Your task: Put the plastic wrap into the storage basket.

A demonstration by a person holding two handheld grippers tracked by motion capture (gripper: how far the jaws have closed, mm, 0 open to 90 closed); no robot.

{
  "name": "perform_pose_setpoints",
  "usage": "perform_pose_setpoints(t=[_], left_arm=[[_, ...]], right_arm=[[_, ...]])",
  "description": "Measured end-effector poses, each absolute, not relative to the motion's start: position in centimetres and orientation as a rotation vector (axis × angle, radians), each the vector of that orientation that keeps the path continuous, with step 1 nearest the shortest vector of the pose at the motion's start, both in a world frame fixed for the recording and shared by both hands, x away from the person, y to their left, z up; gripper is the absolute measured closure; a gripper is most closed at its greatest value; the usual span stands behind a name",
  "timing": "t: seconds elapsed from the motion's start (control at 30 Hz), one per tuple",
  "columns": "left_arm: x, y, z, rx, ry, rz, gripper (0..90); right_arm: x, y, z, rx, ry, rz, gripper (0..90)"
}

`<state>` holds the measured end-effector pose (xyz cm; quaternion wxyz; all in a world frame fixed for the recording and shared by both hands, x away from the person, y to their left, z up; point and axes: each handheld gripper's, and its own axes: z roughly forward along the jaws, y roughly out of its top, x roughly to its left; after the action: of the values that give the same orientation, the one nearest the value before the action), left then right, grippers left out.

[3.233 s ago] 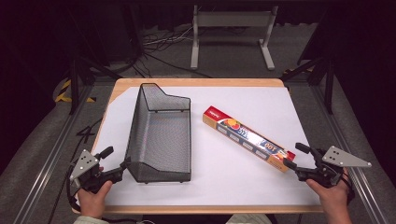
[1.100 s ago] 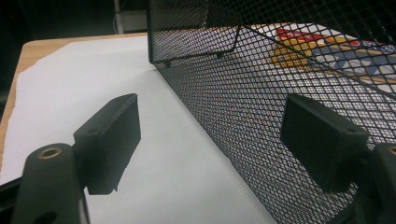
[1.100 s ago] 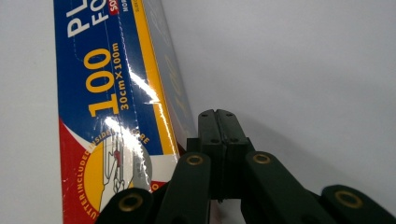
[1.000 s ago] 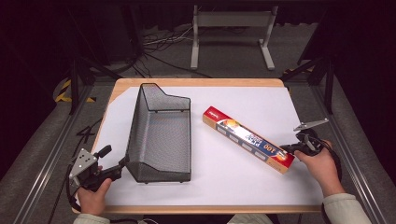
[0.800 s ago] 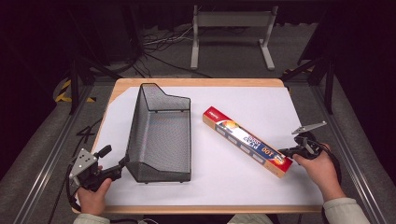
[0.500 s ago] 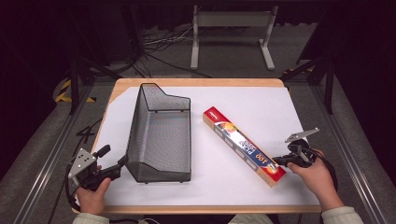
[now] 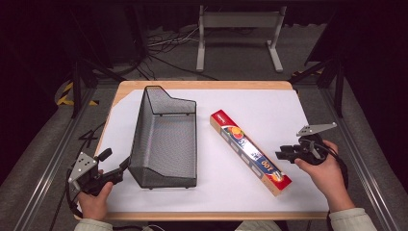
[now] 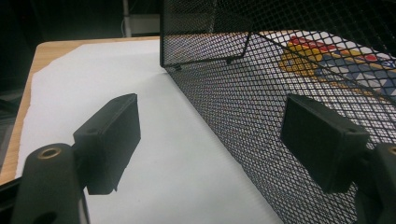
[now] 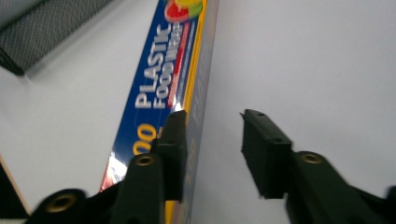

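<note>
Blue plastic-wrap box (image 9: 161, 88) lies beside the right claw (image 9: 212, 149), jaws just spreading, pinching nothing.

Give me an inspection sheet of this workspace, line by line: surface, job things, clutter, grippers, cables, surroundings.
Surface: wooden table under a white sheet.
Job's things: plastic wrap box flat, diagonal; mesh basket upright beside it, apart.
Clutter: nothing seen.
Grippers: left gripper open astride the basket's wall; right gripper open, jaws just opening, over the box's long edge, not gripping.
Cables: on the floor behind.
Surroundings: dark room, metal stand.
</note>
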<state>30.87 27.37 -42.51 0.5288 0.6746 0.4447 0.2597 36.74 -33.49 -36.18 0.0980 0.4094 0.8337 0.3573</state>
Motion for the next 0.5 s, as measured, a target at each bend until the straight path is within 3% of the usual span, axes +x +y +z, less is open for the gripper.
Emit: perform_pose_setpoints(t=[0.03, 0.27, 0.5], left_arm=[[30.9, 27.4, -42.5, 1.609, 1.063, 0.621, 20.8], [30.9, 27.4, -42.5, 1.603, 1.07, 0.624, 20.7], [30.9, 27.4, -42.5, 1.601, 1.068, 0.628, 20.6]], right_arm=[[36.7, -33.4, -35.9, 1.204, 2.434, 1.078, 51.4], [36.9, -31.5, -34.4, 1.1, 2.361, 1.175, 36.2], [37.5, -29.6, -33.6, 1.027, 2.345, 1.334, 32.5]])
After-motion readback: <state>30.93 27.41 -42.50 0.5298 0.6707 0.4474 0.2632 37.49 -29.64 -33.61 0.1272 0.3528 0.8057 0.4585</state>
